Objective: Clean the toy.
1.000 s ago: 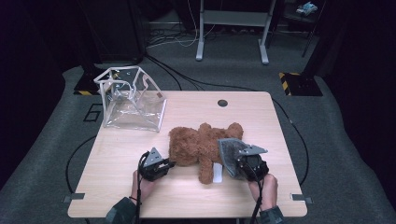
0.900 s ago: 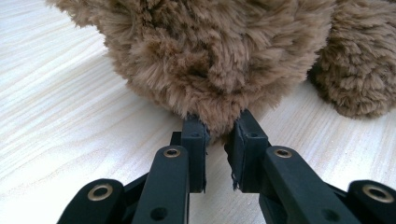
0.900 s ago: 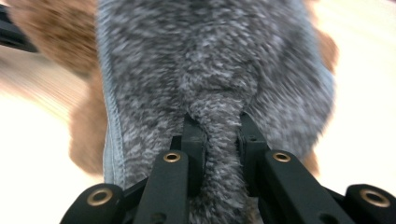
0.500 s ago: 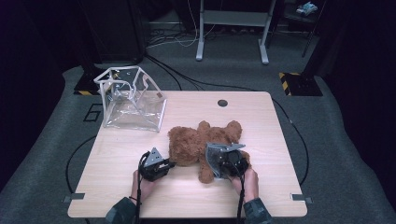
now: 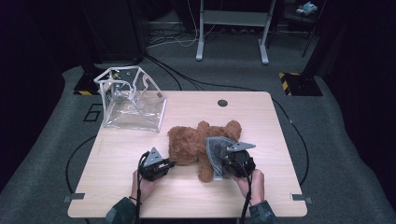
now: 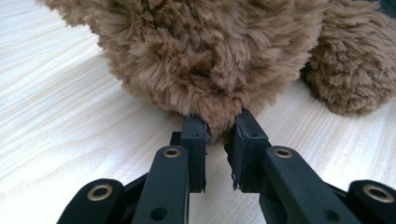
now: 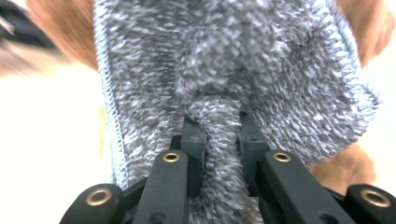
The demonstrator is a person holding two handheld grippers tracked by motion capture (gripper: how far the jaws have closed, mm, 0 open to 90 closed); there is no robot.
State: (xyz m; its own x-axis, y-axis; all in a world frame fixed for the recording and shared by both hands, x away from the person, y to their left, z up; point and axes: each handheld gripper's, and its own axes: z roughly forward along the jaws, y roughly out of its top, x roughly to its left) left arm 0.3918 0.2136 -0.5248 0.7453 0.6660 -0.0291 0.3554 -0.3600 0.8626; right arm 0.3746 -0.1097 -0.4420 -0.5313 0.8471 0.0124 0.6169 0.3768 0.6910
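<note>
No writing is legible anywhere; the shaggy brown plush bear [image 5: 201, 142] lies on the pale wood-grain table [image 5: 116, 186] near its front edge. The left tool [image 6: 217, 140] pinches a tuft of its fur, while the right tool [image 7: 219, 135] clamps a fold of nubby grey cloth [image 5: 217, 150] with stitched edging, draped over the bear.

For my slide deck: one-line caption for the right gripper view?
Right claw shut on grey fluffy cloth draped against brown plush teddy bear.
</note>
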